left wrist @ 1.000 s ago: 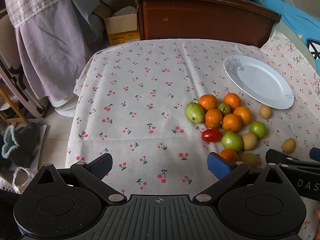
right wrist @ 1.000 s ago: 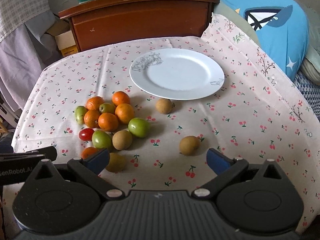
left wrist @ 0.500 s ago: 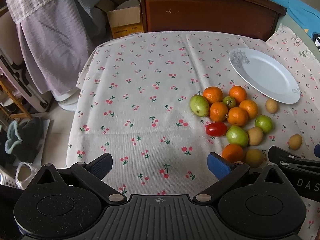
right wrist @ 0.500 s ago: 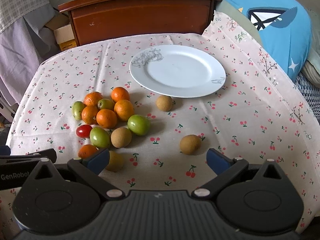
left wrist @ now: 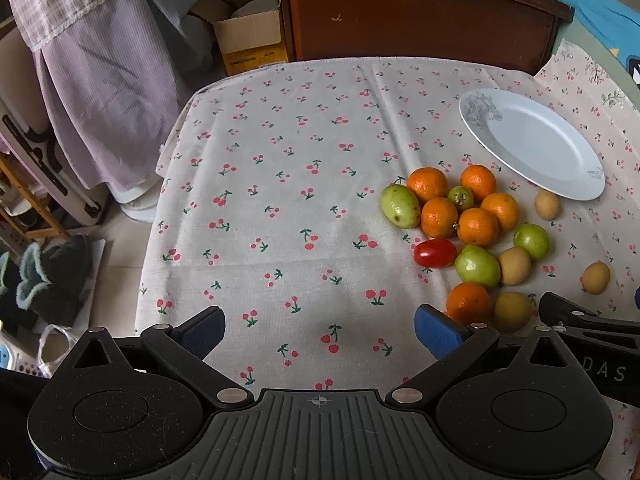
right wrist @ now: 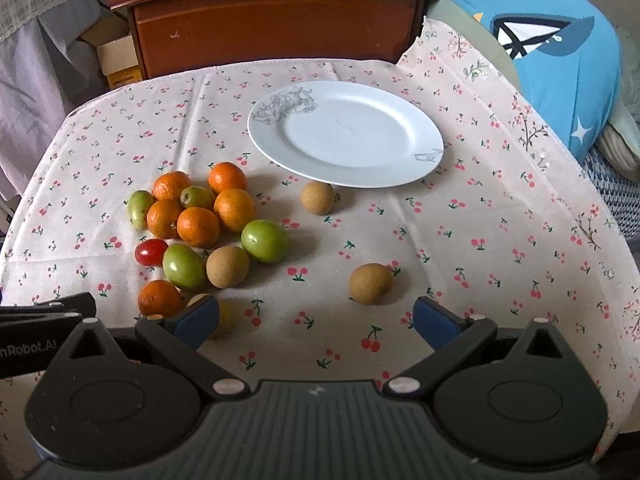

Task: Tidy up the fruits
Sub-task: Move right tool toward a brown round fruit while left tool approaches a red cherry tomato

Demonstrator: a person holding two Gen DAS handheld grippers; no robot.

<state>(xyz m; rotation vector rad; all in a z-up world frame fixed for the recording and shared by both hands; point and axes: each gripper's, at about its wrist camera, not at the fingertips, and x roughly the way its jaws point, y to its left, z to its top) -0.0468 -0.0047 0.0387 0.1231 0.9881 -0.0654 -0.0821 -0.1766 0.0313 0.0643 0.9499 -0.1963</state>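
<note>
Since the earlier frames, both views are shifted: the fruit cluster is now seen lower and nearer in the left wrist view, while in the right wrist view the plate (right wrist: 424, 128) sits lower in the frame.

Largest in sight is the worktop (left wrist: 280, 200), covered by a cherry-print cloth, with a brown wooden cabinet (right wrist: 276, 20) standing behind it. On the cloth the white plate is laid flat toward the far right, and nothing is carried on it.

The left tool (left wrist: 320, 326) is held with its blue-padded jaws spread wide apart; nothing is gripped or touched between them, and only bare cloth is seen in the gap. The right tool (right wrist: 316, 316) is likewise spread wide with nothing clamped, and only bare cloth is seen in its gap. Its left pad is seen in front of a yellowish fruit (right wrist: 225, 318), though contact cannot be judged.

The fruits are gathered left of the plate. Five oranges (right wrist: 198, 226) are packed together around a small green fruit (right wrist: 196, 197), with a sixth orange (right wrist: 159, 298) set apart nearer the tools. Green fruits (right wrist: 264, 241) lie around the cluster's edges. A brown fruit (right wrist: 227, 266) is touching a green one (right wrist: 183, 266); another brown fruit (right wrist: 370, 282) lies alone on open cloth, and a third brown one (right wrist: 318, 198) rests just beside the plate rim. A red tomato (right wrist: 151, 252) lies at the cluster's left edge.
</note>
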